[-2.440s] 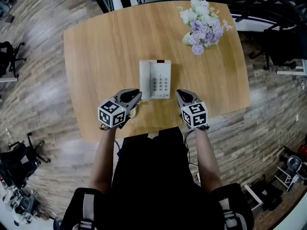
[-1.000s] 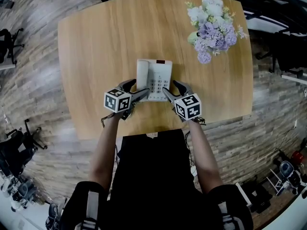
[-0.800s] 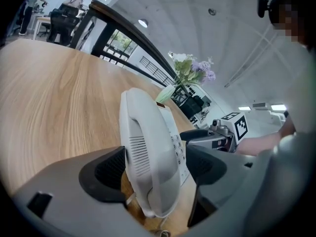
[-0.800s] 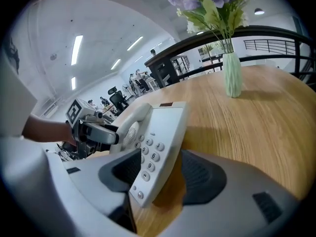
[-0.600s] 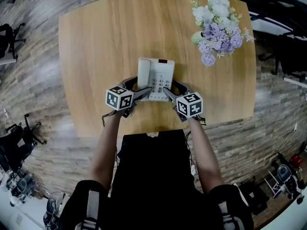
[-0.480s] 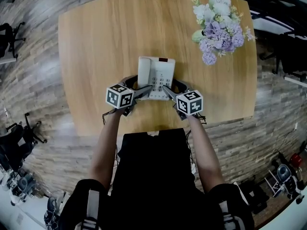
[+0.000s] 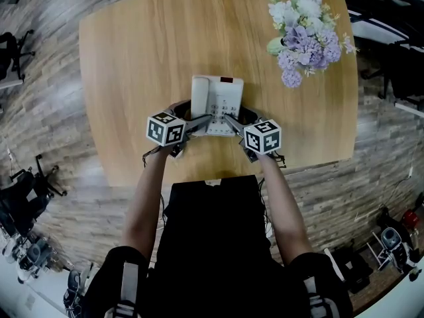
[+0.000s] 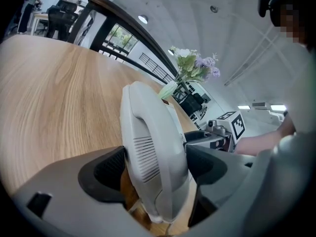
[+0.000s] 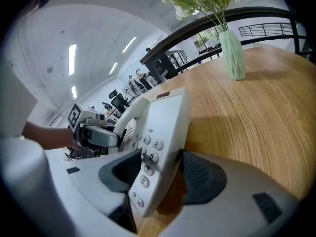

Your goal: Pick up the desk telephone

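Note:
A white desk telephone (image 7: 217, 103) lies at the middle of the wooden table (image 7: 132, 65), handset on its left side. My left gripper (image 7: 200, 120) is shut on the telephone's near left end; in the left gripper view (image 8: 155, 169) both dark pads press the handset (image 8: 150, 147). My right gripper (image 7: 229, 119) is shut on the near right end, and in the right gripper view (image 9: 158, 174) its pads clamp the keypad side (image 9: 158, 127). Whether the telephone is off the table I cannot tell.
A bunch of purple and white flowers (image 7: 303, 26) in a pale green vase (image 9: 231, 53) stands at the table's far right corner. The near table edge (image 7: 199, 172) runs just behind the grippers. Office chairs (image 7: 13, 45) stand on the floor to the left.
Both grippers moved forward from the table's near edge to the telephone's near end and closed on it, one from each side.

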`<move>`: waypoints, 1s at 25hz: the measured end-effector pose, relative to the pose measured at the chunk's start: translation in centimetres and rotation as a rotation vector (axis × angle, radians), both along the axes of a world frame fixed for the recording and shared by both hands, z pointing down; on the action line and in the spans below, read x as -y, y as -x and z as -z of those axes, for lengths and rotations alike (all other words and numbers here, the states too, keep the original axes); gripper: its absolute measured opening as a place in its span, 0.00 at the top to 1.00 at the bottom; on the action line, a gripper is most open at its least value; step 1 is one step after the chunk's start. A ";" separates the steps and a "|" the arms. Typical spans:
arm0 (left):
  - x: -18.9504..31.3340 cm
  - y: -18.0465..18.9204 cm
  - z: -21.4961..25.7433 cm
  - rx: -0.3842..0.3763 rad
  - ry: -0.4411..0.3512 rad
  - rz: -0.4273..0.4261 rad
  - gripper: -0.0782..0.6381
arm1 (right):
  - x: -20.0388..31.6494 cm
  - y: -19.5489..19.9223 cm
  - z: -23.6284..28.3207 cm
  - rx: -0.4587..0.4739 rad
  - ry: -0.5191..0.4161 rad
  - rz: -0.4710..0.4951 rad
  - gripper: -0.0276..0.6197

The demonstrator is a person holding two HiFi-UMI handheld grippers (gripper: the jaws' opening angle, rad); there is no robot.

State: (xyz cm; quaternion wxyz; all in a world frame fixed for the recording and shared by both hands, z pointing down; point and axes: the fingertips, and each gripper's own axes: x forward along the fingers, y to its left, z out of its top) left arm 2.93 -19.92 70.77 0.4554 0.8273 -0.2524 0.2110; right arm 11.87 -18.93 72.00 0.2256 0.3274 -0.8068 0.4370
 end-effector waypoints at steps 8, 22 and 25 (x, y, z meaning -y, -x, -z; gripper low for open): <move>0.0 -0.3 -0.3 -0.043 0.037 -0.027 0.35 | -0.2 0.0 -0.5 0.083 0.058 -0.053 0.58; 0.2 -0.4 -0.3 -0.104 0.041 -0.009 0.34 | -0.1 0.2 -0.6 0.119 0.072 -0.057 0.57; 0.2 -0.3 -0.3 -0.109 0.043 -0.007 0.34 | -0.1 0.2 -0.5 0.123 0.076 -0.053 0.57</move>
